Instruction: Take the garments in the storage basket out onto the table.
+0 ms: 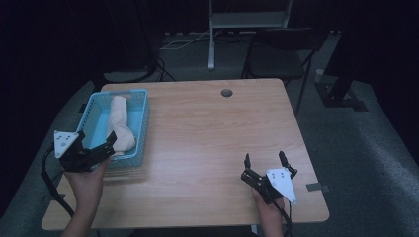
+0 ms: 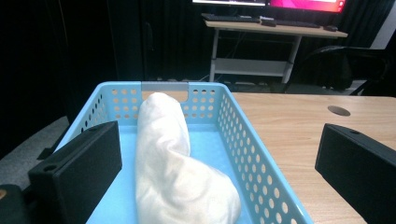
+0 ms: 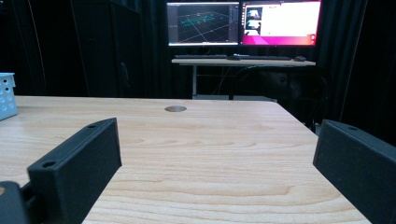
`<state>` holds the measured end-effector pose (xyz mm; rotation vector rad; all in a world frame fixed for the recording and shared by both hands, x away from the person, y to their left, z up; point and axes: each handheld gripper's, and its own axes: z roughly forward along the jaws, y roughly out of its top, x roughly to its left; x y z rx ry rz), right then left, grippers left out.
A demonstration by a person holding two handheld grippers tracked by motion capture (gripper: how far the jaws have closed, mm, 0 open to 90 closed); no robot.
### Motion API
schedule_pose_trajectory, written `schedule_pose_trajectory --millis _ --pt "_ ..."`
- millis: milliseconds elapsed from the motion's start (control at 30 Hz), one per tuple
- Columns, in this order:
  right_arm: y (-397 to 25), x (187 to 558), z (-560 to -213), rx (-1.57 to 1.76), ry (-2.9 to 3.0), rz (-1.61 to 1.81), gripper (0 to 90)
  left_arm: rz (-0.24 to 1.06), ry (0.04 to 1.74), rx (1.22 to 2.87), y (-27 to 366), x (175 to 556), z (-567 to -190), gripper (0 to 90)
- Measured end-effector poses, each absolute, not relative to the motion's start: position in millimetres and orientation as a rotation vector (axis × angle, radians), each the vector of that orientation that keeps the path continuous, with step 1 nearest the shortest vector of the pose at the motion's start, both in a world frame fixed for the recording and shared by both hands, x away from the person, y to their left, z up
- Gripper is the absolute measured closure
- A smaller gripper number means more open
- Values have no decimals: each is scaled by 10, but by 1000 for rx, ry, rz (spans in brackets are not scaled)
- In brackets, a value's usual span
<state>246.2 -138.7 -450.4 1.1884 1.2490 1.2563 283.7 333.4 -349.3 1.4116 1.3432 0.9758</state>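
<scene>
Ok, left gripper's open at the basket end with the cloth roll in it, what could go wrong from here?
The left gripper is open at the near end of the blue basket; one jaw may snag the perforated wall. The light basket could slide if bumped. The soft cloth roll may unroll or slip if pinched at its end.

Overhead and low close views share the table (image 1: 207,143)

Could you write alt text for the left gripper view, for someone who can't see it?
A rolled cream cloth lies lengthwise in a light blue perforated basket on a wooden table. The left gripper has its two black jaws wide apart, one rising over the basket and one over the table, touching nothing.
</scene>
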Motion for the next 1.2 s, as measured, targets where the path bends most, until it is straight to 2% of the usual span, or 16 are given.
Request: schedule_pose_trajectory --millis 433,1200 --pt "-1387 2463 -4504 1189 1248 1257 2 993 1379 1429 3398 2965 -3425 0" --pt "-1387 2462 -4504 1188 1250 1259 2 929 1399 1456 3419 3173 -3398 0"
